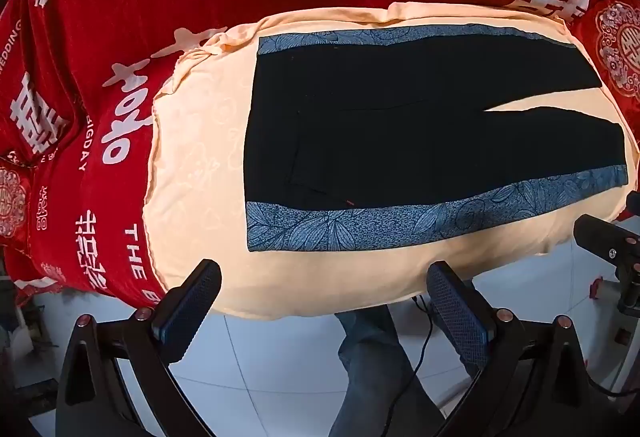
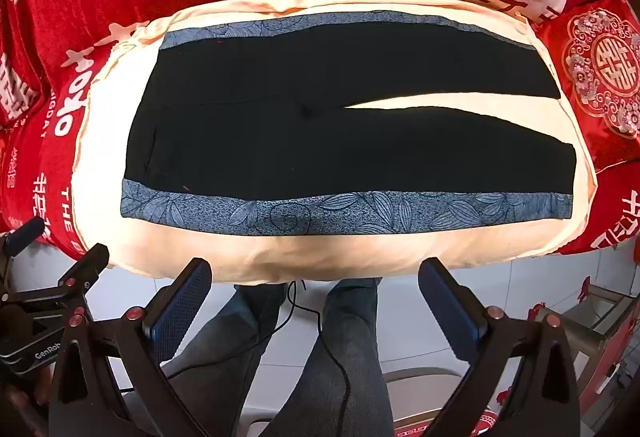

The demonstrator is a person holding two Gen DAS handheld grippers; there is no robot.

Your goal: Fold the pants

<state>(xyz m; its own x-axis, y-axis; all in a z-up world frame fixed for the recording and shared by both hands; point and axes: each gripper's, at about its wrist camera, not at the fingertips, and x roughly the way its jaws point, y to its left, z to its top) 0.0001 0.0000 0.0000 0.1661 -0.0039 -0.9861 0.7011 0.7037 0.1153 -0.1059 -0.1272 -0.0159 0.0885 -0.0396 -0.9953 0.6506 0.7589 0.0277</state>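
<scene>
Black pants [image 1: 380,125] with blue leaf-patterned side stripes lie flat on a cream cloth [image 1: 192,157], waistband to the left, legs splayed to the right. They also show in the right wrist view [image 2: 320,141]. My left gripper [image 1: 322,277] is open and empty, held off the near edge of the cloth, short of the near stripe [image 1: 360,225]. My right gripper [image 2: 314,275] is open and empty, likewise off the near edge, below the stripe [image 2: 320,213]. The right gripper shows at the right edge of the left wrist view [image 1: 612,249].
The cream cloth [image 2: 360,253] covers a bed with a red bedspread [image 1: 120,17] printed with white characters. A red embroidered cushion [image 2: 600,77] lies at the right. Below are the person's legs in jeans [image 2: 352,349], a black cable [image 2: 316,313] and white floor tiles [image 1: 280,357].
</scene>
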